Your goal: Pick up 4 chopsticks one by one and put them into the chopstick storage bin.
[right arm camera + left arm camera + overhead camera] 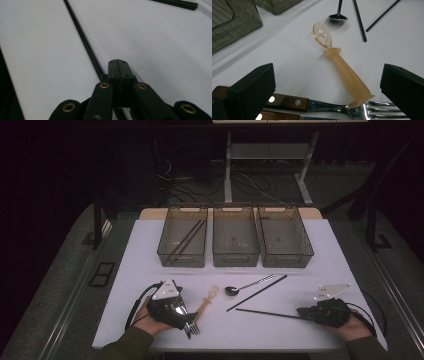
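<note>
While your right tool (303, 311) sits clamped on a chopstick (267, 313) near the bench's front right, sorting has barely begun. Left bin (183, 236) holds two dark sticks; middle bin (235, 235) and right bin (285, 236) look bare.

Left on the bench (150, 255): that chopstick, a second chopstick (257, 292) lying diagonally at centre, a steel spoon (233, 290) touching or just beside it, a plastic spoon (342, 67), and forks (367, 110) under your left tool (189, 319).

Left tool: jaws wide apart, straddling the forks and the plastic spoon's handle end, gripping nothing. That handle end rests on a fork's tines.

Right tool: jaws together, chopstick (85, 41) running out ahead and under the closed tips.

Materials:
- chopsticks: black, thin, straight, look square-edged, matte
- plastic spoon: translucent amber, clear bowl, thick frosted handle with flared end
- forks: polished steel, riveted wood handles
- steel spoon: glossy bowl, patterned handle
- bins: smoky see-through plastic, ribbed floor
- bench top: white, smooth
</note>
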Demonstrator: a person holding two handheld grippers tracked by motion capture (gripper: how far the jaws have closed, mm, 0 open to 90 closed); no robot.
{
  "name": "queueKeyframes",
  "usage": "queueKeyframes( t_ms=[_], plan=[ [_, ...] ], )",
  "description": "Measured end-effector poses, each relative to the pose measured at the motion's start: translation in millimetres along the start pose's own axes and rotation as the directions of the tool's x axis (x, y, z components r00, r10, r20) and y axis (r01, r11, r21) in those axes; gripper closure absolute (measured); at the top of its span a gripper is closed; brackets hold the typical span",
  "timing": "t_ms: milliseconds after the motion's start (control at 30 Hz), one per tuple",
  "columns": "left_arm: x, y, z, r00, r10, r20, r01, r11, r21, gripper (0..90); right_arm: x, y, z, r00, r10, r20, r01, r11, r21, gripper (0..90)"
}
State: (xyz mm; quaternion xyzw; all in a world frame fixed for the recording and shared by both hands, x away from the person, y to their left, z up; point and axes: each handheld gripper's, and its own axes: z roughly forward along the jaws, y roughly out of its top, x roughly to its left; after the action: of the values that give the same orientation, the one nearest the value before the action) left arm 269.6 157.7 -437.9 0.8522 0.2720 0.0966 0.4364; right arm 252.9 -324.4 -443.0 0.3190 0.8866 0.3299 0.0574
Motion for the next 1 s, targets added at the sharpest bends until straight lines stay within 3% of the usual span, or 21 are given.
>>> queueKeyframes(
  t_ms=[233, 267, 367, 533, 1000],
  plan=[
    [-0.3, 0.0, 0.4, 1.0, 0.001, 0.002, -0.001, 1.0, 0.0, 0.0, 4.4, -0.3, -0.6, 0.9998, -0.011, -0.015, 0.011, 1.0, 0.0, 89.6],
    [-0.2, 0.0, 0.4, 1.0, 0.004, 0.003, -0.004, 1.0, 0.001, 0.0, 4.4, 0.2, -1.5, 0.9999, -0.009, -0.011, 0.009, 1.0, -0.009, 86.1],
    [0.0, 0.1, 0.4, 1.0, 0.007, 0.005, -0.007, 0.9999, 0.008, 0.0, 8.9, 3.4, -5.3, 0.9982, -0.028, -0.053, 0.025, 0.998, -0.066, 78.9],
    [-0.8, 0.3, 1.5, 0.9999, 0.01, 0.009, -0.01, 0.9999, 0.011, 0.0, 17.3, 11.0, 0.4, 0.994, -0.067, -0.086, 0.06, 0.995, -0.079, 71.8],
    [-0.8, -0.2, 3.6, 0.9997, 0.013, 0.022, -0.013, 0.9997, 0.02, 0.0, 18.3, 19.8, 21.7, 0.9826, -0.143, -0.119, 0.141, 0.99, -0.025, 79.5]
  ],
)
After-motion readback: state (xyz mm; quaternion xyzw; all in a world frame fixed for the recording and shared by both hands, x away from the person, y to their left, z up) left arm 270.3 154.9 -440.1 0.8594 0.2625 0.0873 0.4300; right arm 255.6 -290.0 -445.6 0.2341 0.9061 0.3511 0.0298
